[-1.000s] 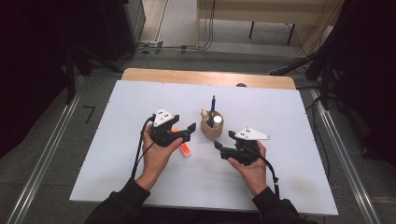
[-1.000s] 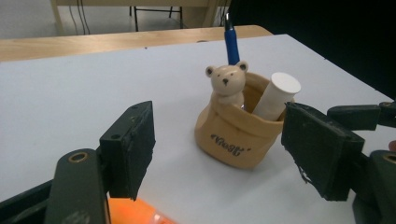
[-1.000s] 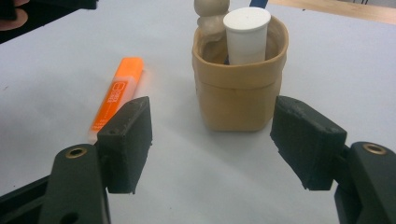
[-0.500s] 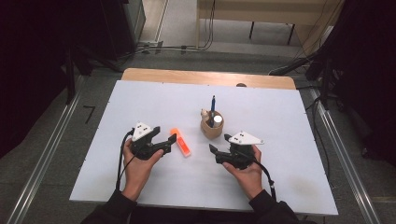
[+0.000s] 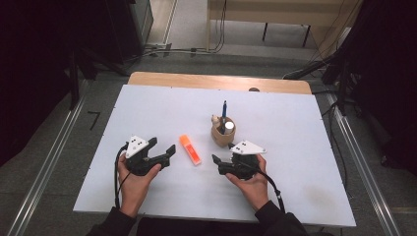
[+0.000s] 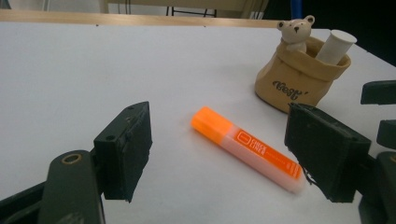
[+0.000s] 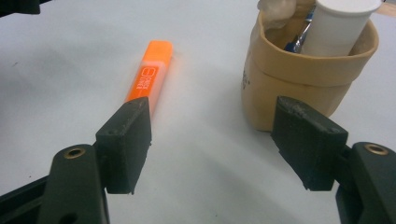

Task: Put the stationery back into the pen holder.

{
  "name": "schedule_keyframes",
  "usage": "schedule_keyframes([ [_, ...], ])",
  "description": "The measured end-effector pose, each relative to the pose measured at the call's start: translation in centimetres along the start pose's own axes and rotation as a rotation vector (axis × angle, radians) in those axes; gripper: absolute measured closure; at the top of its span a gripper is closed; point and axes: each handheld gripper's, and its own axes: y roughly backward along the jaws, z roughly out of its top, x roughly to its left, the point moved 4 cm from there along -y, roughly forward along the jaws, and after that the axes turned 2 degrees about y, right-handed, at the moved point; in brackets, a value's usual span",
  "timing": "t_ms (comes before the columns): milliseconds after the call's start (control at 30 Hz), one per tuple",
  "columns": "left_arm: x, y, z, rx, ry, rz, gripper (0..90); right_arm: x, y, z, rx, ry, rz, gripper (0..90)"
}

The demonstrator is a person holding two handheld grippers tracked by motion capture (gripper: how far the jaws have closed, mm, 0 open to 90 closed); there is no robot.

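Since the left gripper (image 5: 162, 155) sat over the marker (image 5: 190, 149) a second ago and now lies pulled back toward the near-left, the high view reads as a release just finished: the marker lies alone on the white table (image 5: 295, 128), just past the gripper's tips and touching nothing. Its jaws have just been opening a little further, with nothing between them. The right gripper (image 5: 216, 164) has hardly shifted; it rests low, just this side of the tan pouch (image 5: 223, 133), jaws wide and empty. I judge the marker has been set down, or let go for a fresh grip, so the next hold must start from scratch. In this view the marker's long axis runs diagonally, cap end far and left, the other end near and right, pointing between the two grippers

In the left gripper view the two black jaws stand well apart and the marker (image 6: 247, 148) lies flat beyond them, apart from both pads; its orange cap points up-left, its printed barrel runs down-right. The pouch (image 6: 299, 79) with its little bear (image 6: 295, 30) stands farther off, upright

In the right gripper view the jaws are likewise spread and bare; the marker (image 7: 150, 74) runs away from the left jaw, cap far, while the pouch (image 7: 303, 88) stands just behind the right jaw
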Motion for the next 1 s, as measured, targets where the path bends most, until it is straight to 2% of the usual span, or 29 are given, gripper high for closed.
schedule_keyframes([
  [100,0.3,0.3,-0.5,0.01,-0.004,-0.017,22.6,0.2,-0.3,-0.1,0.004,0.012,0.005,27.2],
  [333,0.6,0.8,-1.1,0.019,-0.006,-0.023,22.4,0.7,-1.4,-0.1,0.023,0.021,0.008,27.5],
  [467,0.8,0.8,-1.1,0.012,-0.002,-0.013,21.4,1.1,-2.1,0.1,0.034,0.024,0.011,27.6],
  [733,1.5,0.5,-1.1,0.004,0.039,-0.007,20.5,1.7,-3.4,0.5,0.038,0.022,0.017,28.0],
  [1000,1.6,0.3,-1.2,0.008,0.038,0.002,19.5,2.4,-4.7,0.7,0.049,0.032,0.017,27.2],
])
